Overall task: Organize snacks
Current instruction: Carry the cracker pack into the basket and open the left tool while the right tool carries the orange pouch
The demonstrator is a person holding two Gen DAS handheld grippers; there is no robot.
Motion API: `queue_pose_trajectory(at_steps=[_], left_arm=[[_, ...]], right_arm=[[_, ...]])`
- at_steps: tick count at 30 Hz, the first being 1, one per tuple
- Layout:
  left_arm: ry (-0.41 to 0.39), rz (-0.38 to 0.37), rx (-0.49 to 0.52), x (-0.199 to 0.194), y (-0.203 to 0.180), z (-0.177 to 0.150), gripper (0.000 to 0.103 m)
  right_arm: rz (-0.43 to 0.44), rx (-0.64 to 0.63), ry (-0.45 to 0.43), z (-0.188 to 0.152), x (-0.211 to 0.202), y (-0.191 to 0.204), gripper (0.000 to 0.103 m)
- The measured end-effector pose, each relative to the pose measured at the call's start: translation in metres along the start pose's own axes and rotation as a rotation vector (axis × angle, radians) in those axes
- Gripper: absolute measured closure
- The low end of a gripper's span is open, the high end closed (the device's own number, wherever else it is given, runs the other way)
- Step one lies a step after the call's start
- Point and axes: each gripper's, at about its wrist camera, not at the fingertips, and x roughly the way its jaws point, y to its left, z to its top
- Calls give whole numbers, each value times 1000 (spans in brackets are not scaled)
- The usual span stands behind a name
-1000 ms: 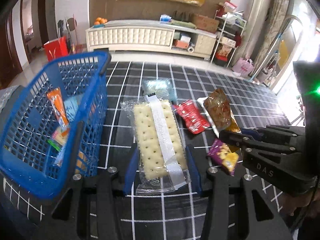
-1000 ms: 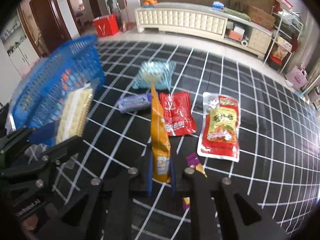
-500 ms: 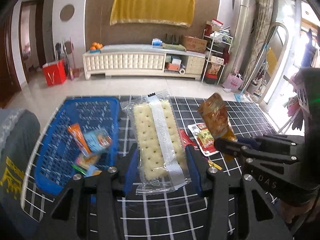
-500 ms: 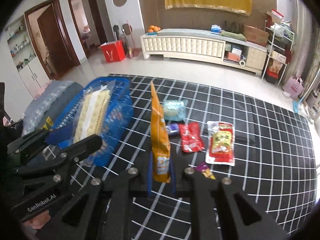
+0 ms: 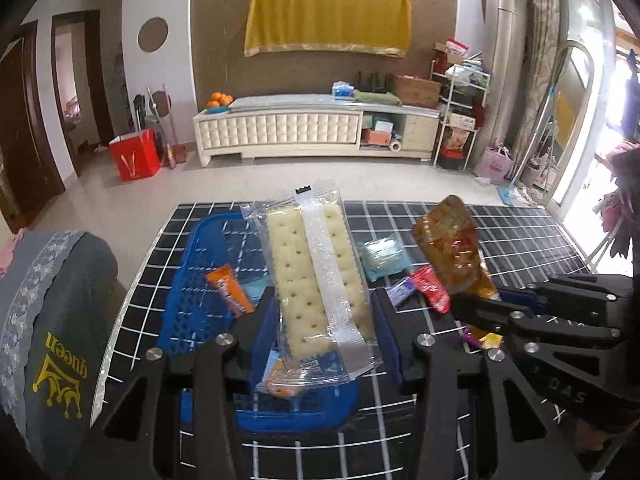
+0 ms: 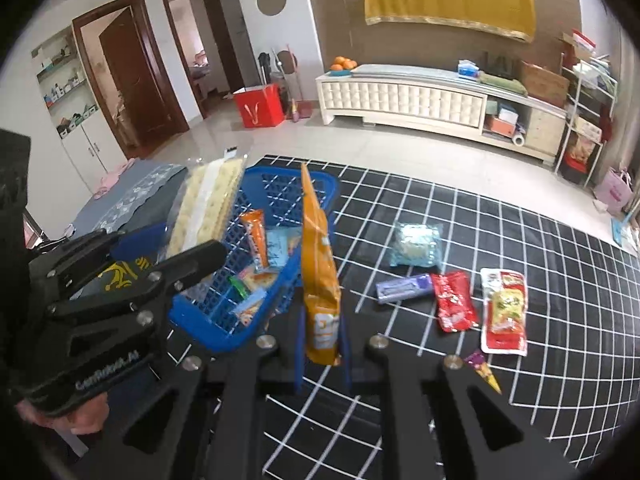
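The checked surface (image 6: pixel 500 248) carries a blue basket (image 6: pixel 224 332) at its left side, already holding several packets. Both pairs of tongs hang above it with a load each, so the step in hand looks like carrying two snacks over to drop in. The left tongs (image 5: pixel 324 312) are clamped across a clear cracker pack (image 5: pixel 316 280), held directly above the basket. The right tongs (image 6: pixel 322 344) are pinched tight on an upright orange pouch (image 6: pixel 318 272), beside the basket's near rim. Next, each load probably needs lowering inside the walls before the grip lets go. Still lying loose are a pale blue packet (image 6: pixel 416 244), a red sachet (image 6: pixel 454 300) and a red-and-yellow pouch (image 6: pixel 504 312). The cracker pack hides much of the basket's inside in the left view; labels are unreadable
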Motion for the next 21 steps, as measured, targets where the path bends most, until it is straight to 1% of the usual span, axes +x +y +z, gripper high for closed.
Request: queue_pose_trajectory(at_steps=[2, 5, 8, 12, 14, 15, 16, 18, 21], left_arm=[[19, 6, 6, 9, 9, -3, 59], [65, 8, 2, 27, 22, -8, 59], [113, -8, 8, 41, 25, -15, 59], [148, -12, -10, 53, 32, -28, 58], [177, -13, 13, 60, 30, -32, 57], [186, -11, 29, 63, 28, -35, 54], [187, -18, 38, 64, 26, -38, 45], [201, -34, 36, 64, 25, -42, 31], [206, -49, 13, 59, 28, -44, 31]], right_arm=[[-4, -3, 11, 0, 10, 4, 85], [14, 12, 34, 0, 19, 7, 85], [14, 20, 48, 0, 25, 9, 85], [7, 16, 69, -2, 32, 11, 85], [2, 13, 79, -4, 35, 12, 85], [1, 12, 83, -4, 35, 12, 85], [-3, 8, 85, -5, 35, 12, 85], [-8, 3, 85, -6, 34, 14, 85], [-8, 5, 81, -5, 31, 15, 85]])
